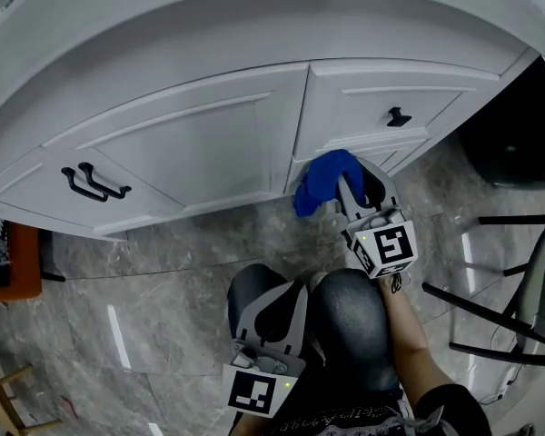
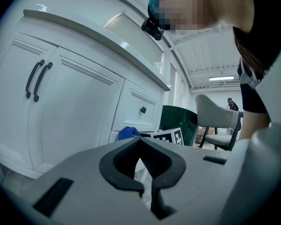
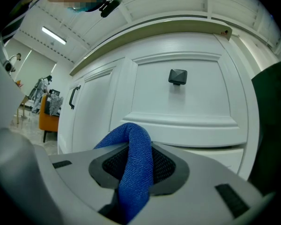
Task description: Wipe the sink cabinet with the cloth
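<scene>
The white sink cabinet curves across the head view, with two black door handles on the left and a drawer knob on the right. My right gripper is shut on a blue cloth, which it holds against the cabinet's lower drawer front below the knob. In the right gripper view the cloth hangs folded between the jaws, under the knob. My left gripper is low by the person's knees, shut and holding nothing, apart from the cabinet. Its jaws face the cabinet doors.
A dark bin stands to the right of the cabinet. A black-legged chair is at the right, and an orange stool at the far left. The floor is grey marble tile. The person's knees are just below the grippers.
</scene>
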